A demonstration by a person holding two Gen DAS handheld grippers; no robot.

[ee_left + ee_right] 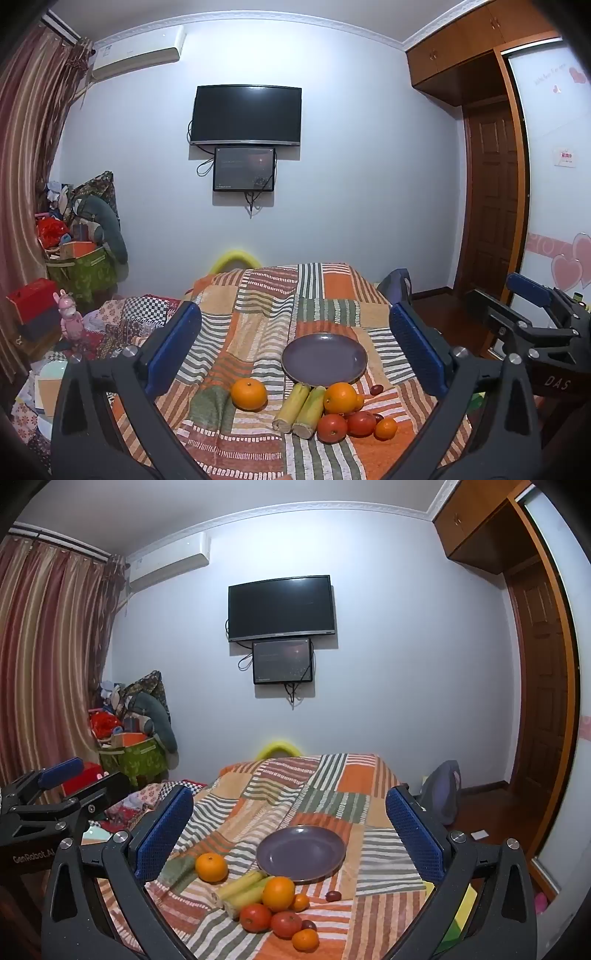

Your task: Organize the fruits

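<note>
An empty purple plate sits on a striped cloth. In front of it lie an orange, two corn pieces, a bigger orange, two red tomatoes, small tangerines and a dark grape. My left gripper is open and empty, above the fruit. My right gripper is open and empty, beside it; it also shows in the left wrist view.
The striped cloth covers a table. A cluttered bed with a pink toy lies left. A green box of things stands by the curtain. A TV hangs on the far wall. A door is right.
</note>
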